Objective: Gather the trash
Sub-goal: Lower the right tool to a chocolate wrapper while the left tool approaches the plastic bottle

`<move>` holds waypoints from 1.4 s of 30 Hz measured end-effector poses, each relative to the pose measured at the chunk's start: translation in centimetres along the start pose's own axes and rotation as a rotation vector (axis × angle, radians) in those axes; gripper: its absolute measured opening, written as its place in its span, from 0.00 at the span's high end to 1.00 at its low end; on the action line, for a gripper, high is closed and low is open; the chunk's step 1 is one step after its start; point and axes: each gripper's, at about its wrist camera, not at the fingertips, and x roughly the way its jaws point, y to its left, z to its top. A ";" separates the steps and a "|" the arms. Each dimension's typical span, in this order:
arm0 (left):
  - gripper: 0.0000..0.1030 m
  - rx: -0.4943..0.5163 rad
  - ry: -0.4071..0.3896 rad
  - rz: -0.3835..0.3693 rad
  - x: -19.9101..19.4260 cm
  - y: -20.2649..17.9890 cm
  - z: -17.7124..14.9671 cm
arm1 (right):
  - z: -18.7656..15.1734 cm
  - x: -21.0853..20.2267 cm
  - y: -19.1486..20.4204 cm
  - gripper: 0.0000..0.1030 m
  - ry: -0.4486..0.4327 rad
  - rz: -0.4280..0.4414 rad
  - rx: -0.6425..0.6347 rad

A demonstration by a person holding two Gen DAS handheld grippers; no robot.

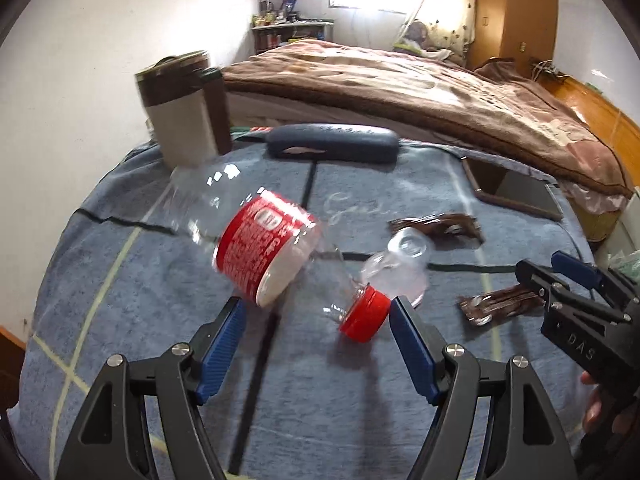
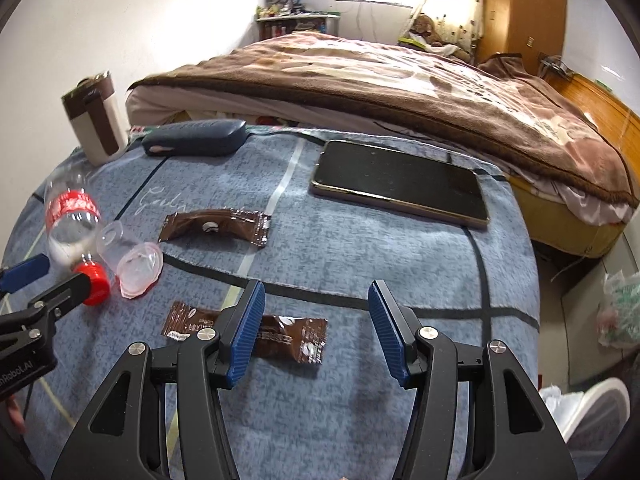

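An empty clear bottle [image 1: 264, 240] with a red label and red cap [image 1: 364, 316] lies on the blue cloth [image 1: 160, 300]; it also shows in the right wrist view [image 2: 72, 220]. A small clear cup [image 1: 404, 264] lies beside it. My left gripper [image 1: 318, 344] is open, its fingertips on either side of the bottle's neck end. Two brown wrappers lie on the cloth, one far [image 2: 216, 226] and one near [image 2: 288, 338]. My right gripper [image 2: 316, 328] is open, with its left finger over the near wrapper.
A brown and white mug [image 2: 98, 120], a dark glasses case [image 2: 196, 138] and a black tablet [image 2: 400, 184] rest at the cloth's far side. A bed with a brown blanket [image 2: 400, 80] lies behind. A plastic bag [image 2: 620, 308] sits on the floor at right.
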 end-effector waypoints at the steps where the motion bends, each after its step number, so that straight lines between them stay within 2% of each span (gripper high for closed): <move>1: 0.27 -0.004 -0.001 -0.008 -0.1 0.3 -0.1 | -0.1 0.1 0.1 0.46 0.008 0.001 -0.009; 8: 0.27 -0.029 0.000 0.059 -1.1 3.8 -1.3 | -0.9 -0.1 0.8 0.46 0.052 0.057 -0.021; 14: 0.27 -0.064 -0.004 0.103 -1.9 7.1 -2.3 | -2.0 -1.0 2.4 0.46 0.069 0.092 -0.096; 17: 0.27 -0.086 -0.014 0.092 -2.5 8.0 -2.5 | -2.3 -1.6 2.3 0.46 0.062 0.116 -0.081; 21: 0.27 -0.098 -0.038 0.037 -3.3 8.2 -2.1 | -2.9 -2.2 2.2 0.46 0.058 0.164 -0.037; 25: 0.26 -0.105 -0.042 -0.003 -3.1 7.7 -0.6 | -3.2 -2.0 3.0 0.46 0.064 0.191 -0.047; 29: 0.20 -0.106 -0.067 -0.026 -2.9 7.1 1.4 | -3.4 -1.9 3.6 0.46 0.062 0.191 -0.072; 36: 0.20 -0.124 -0.024 0.013 0.2 6.7 4.2 | -3.5 -2.2 3.9 0.46 0.049 0.237 -0.059; 42: 0.20 -0.135 0.014 -0.007 2.6 6.3 5.1 | -3.8 -2.8 4.4 0.46 0.024 0.269 -0.050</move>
